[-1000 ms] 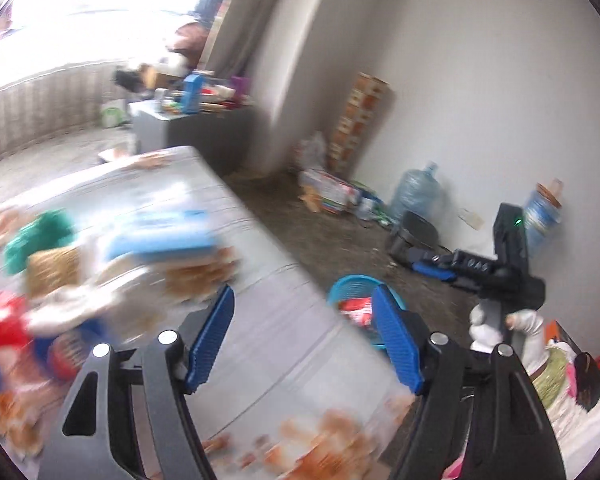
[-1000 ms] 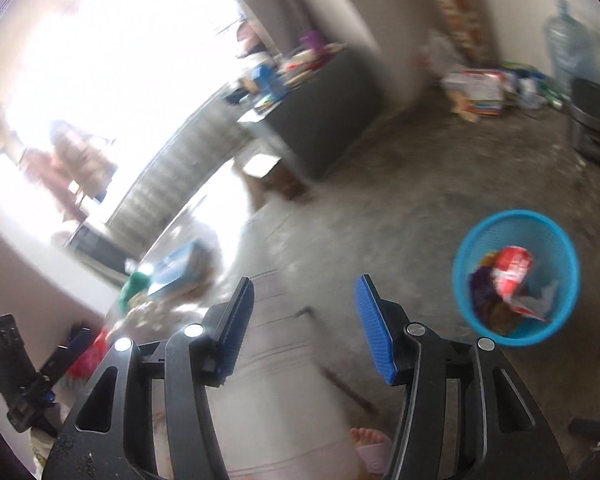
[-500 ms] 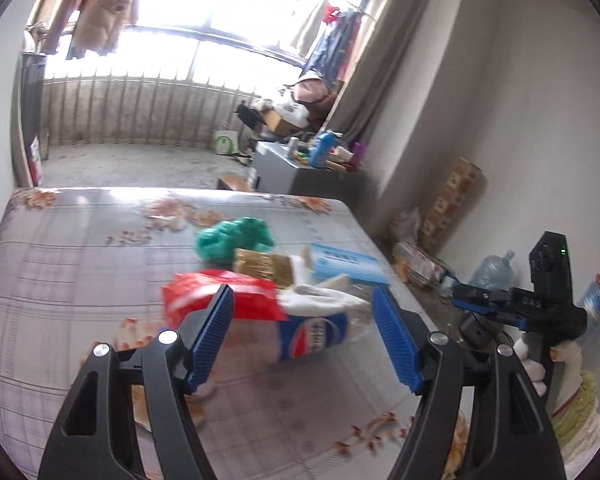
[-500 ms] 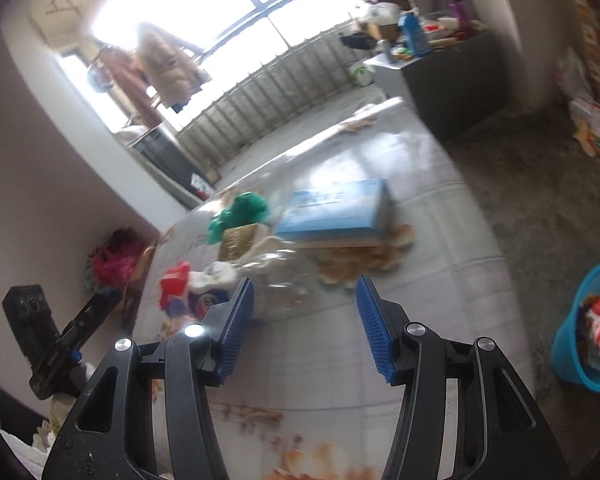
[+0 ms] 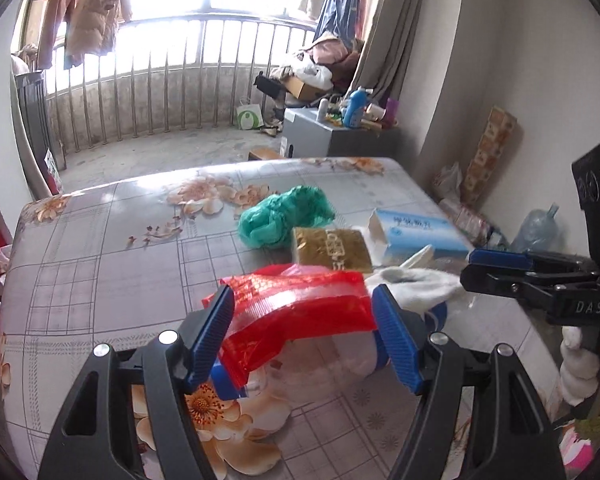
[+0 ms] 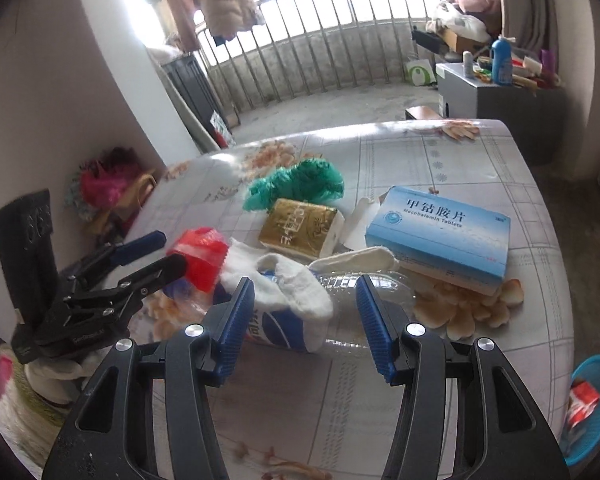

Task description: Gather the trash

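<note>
- Both grippers have swung from the floor and basket to the trash pile on the bed [image 5: 100, 248].
- Left gripper [image 5: 304, 332]: jaws apart, straddling a crinkled red bag [image 5: 300, 300].
- Right gripper [image 6: 304, 320]: jaws closing around a clear bottle [image 6: 340, 312] draped with a white sock [image 6: 296, 288], not yet touching.

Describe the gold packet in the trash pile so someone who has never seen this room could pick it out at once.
On the floral bedspread, a heap of trash lies near the middle. Within it, the gold packet sits between the crumpled green bag behind it and the blue medicine box beside it. It is the only shiny, metallic-gold, flat block there.
</note>
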The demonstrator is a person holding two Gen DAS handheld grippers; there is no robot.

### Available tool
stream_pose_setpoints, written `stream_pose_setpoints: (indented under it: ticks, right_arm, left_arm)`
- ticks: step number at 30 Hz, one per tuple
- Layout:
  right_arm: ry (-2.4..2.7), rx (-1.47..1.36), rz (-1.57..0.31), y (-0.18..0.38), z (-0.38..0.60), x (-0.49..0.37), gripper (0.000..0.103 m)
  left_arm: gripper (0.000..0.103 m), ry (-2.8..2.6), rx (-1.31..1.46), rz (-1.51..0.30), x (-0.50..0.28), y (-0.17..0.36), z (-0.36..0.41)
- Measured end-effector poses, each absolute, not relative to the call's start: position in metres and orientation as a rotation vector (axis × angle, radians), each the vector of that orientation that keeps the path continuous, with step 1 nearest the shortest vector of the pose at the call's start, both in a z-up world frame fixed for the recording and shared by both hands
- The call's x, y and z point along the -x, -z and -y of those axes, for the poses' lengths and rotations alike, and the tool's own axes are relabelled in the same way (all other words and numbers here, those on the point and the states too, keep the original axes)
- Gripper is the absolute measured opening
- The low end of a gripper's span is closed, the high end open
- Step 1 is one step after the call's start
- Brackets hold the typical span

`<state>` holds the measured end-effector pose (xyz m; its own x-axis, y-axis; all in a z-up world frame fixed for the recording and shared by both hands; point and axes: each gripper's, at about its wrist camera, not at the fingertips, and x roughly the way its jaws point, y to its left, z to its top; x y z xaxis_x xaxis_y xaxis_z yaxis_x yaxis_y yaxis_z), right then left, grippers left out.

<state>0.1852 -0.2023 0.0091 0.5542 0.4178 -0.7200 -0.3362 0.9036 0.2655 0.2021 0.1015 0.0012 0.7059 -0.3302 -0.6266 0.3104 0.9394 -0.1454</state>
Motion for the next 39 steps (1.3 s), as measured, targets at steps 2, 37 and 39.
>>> stream_pose_setpoints:
  ticks: [2,37,39]
  right_arm:
    - [-0.438,-0.080,-0.879,-0.003,0.199,-0.186,0.047]
    - [-0.470,-0.088,-0.801,-0.034,0.182,-0.185,0.007]
    - [-0.470,-0.097,-0.784,-0.039,0.183,-0.185,0.007]
  left_arm:
    - [0.069,0.352,0.017,-0.708,-0.201,0.003,-0.101]
    - [0.000,0.374,0.076,-0.651,-0.195,0.000,-0.117]
    - [0.000,0.372,0.087,-0.636,-0.194,-0.003,-0.119]
